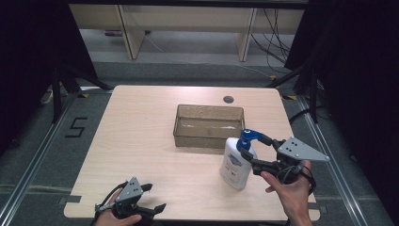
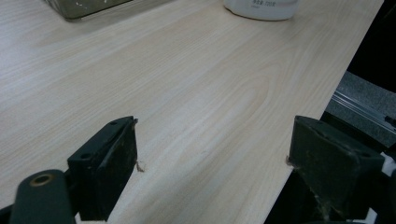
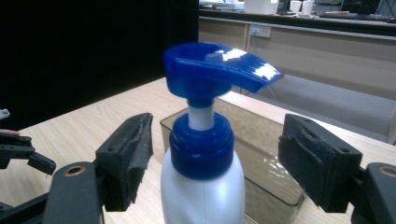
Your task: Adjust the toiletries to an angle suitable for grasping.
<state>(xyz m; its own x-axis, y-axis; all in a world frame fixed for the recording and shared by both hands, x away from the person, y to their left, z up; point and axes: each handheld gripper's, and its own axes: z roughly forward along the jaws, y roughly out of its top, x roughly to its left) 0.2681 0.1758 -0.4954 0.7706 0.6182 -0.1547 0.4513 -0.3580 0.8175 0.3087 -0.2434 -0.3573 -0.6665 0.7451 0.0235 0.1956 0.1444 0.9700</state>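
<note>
two grippers at a pale wooden table (image 1: 141, 141), seen from above. right gripper (image 1: 258, 149) raised at the near right of the tabletop, held in a hand (image 1: 292, 190), black jaws set either side of the blue collar of a white pump bottle (image 1: 238, 162). jaws spread, pads clear of the neck on both sides with a gap showing each way in the right gripper view, nothing clasped. no earlier look to set against it.

pump bottle (image 3: 201, 154) upright on the table, blue pump head (image 3: 217, 67) on top, spout pointing right in the right gripper view and toward the far right in the high view. just behind it, a clear brownish plastic tub (image 1: 209, 125) near the middle of the table, close to the bottle; whether touching, impossible to tell. tub rim (image 3: 261, 116) visible beyond the bottle's shoulder.

left gripper (image 1: 153, 197) low at the near left edge of the table, well apart from bottle and tub, held in the other hand (image 1: 117, 217). jaws wide and empty in the left gripper view, bare wood (image 2: 196, 102) between them, base of the bottle (image 2: 260, 8) far off at the top of that view.

small dark grommet (image 1: 228, 99) in the tabletop beyond the tub. grey floor around the table, number 5 (image 1: 76, 127) marked on it at left.
</note>
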